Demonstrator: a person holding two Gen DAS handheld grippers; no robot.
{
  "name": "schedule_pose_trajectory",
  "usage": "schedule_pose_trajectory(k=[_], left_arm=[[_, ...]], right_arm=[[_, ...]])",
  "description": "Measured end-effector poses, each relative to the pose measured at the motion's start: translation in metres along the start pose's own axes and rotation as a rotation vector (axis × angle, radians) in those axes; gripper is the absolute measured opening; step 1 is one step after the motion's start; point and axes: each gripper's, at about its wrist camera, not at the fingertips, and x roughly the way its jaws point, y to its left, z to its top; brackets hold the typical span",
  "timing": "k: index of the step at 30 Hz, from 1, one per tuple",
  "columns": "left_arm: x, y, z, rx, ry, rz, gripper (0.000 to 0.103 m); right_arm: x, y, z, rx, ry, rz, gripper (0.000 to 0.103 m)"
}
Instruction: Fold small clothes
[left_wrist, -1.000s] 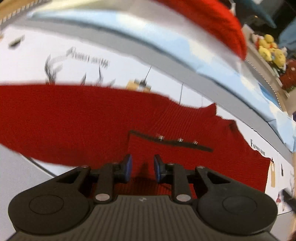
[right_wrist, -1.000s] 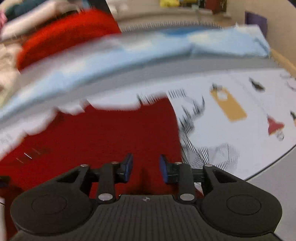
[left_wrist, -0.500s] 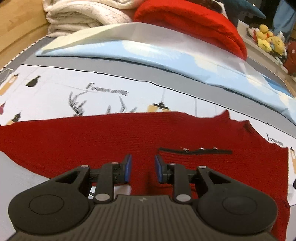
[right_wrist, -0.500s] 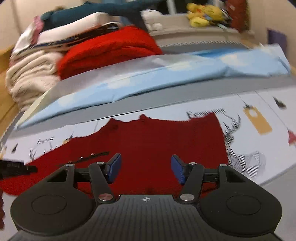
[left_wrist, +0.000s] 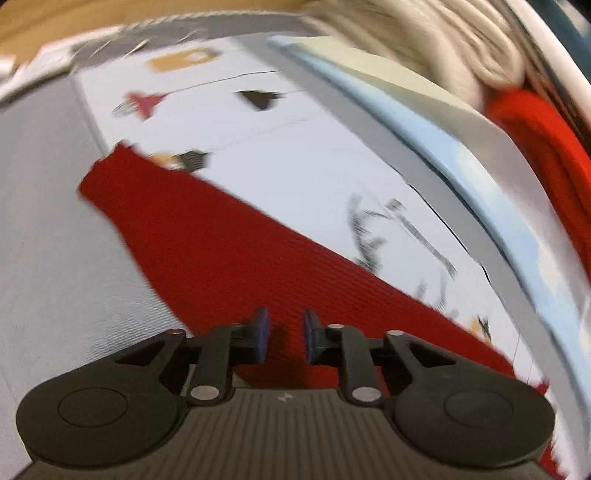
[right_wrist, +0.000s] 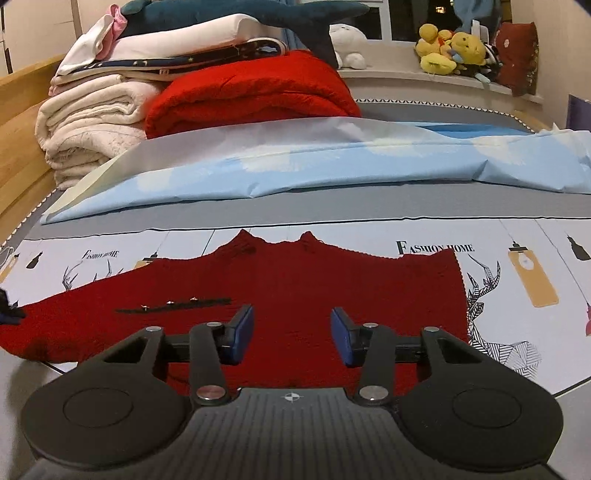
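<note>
The red sweater (right_wrist: 280, 295) lies flat at 12 o'clock beneath the spread right tongs (right_wrist: 291, 334); the left tongs (left_wrist: 283, 334), narrowly parted, hover over its sleeve (left_wrist: 207, 236).

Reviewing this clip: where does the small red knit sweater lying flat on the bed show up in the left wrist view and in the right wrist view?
Left wrist: the red sweater runs as a blurred diagonal band from upper left down to the left gripper.
Right wrist: it lies flat across the lower middle, just beyond the right gripper, neckline pointing away.
Shared landmark: the light blue sheet, along the right edge in the left wrist view.
</note>
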Motion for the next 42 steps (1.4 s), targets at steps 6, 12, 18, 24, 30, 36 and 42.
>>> schedule_pose_trajectory(k=[6, 12, 18, 24, 30, 36, 42], left_arm=[[0.010, 0.046, 0.017, -0.144, 0.025, 0.014, 0.032], [0.022, 0.069, 0.016, -0.238, 0.075, 0.030, 0.032], [0.028, 0.076, 0.018, -0.254, 0.079, 0.019, 0.032], [0.027, 0.071, 0.017, -0.216, 0.052, 0.056, 0.002], [-0.020, -0.002, 0.012, 0.063, -0.182, -0.015, 0.000], [-0.017, -0.031, -0.004, -0.009, -0.061, -0.120, 0.004], [0.020, 0.034, -0.001, -0.276, 0.056, 0.039, 0.041]], right_arm=[[0.006, -0.002, 0.002, 0.008, 0.025, 0.006, 0.047], [0.013, -0.003, 0.000, 0.018, 0.048, -0.006, 0.047], [0.020, -0.002, -0.003, 0.020, 0.070, -0.012, 0.047], [0.023, 0.000, -0.005, 0.010, 0.082, -0.010, 0.047], [0.023, -0.003, -0.004, 0.015, 0.088, -0.013, 0.047], [0.024, -0.005, -0.005, 0.015, 0.102, -0.005, 0.047], [0.023, -0.009, -0.001, 0.034, 0.110, -0.001, 0.047]])
